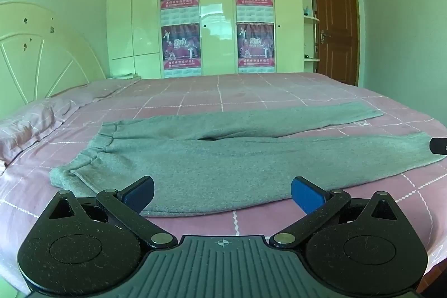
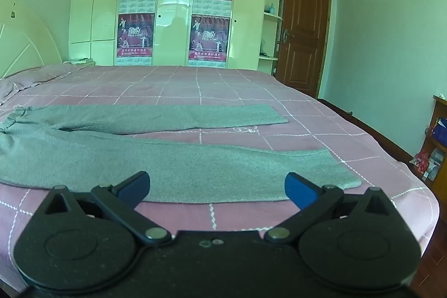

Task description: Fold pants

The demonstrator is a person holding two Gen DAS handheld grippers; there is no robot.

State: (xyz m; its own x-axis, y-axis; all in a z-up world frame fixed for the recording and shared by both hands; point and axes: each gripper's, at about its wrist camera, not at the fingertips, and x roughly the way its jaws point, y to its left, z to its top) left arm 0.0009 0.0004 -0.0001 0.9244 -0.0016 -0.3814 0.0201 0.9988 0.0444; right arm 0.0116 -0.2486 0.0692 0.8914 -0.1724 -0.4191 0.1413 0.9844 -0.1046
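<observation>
Grey pants (image 1: 223, 158) lie flat and unfolded on the pink checked bed (image 1: 251, 91), waistband to the left, both legs running right and spread apart. My left gripper (image 1: 222, 193) is open and empty, just at the near edge of the pants by the hip and upper near leg. In the right wrist view the same pants (image 2: 173, 161) show, with the near leg's cuff at the right. My right gripper (image 2: 216, 186) is open and empty at the near edge of the near leg, close to the cuff. Its tip shows in the left wrist view (image 1: 438, 145).
A pink pillow (image 1: 25, 127) and a white headboard (image 1: 42, 55) are at the left. White wardrobes (image 1: 212, 13) with posters stand behind the bed, a brown door (image 1: 338, 24) to the right. A wooden shelf with items (image 2: 435, 141) stands beyond the bed's right edge.
</observation>
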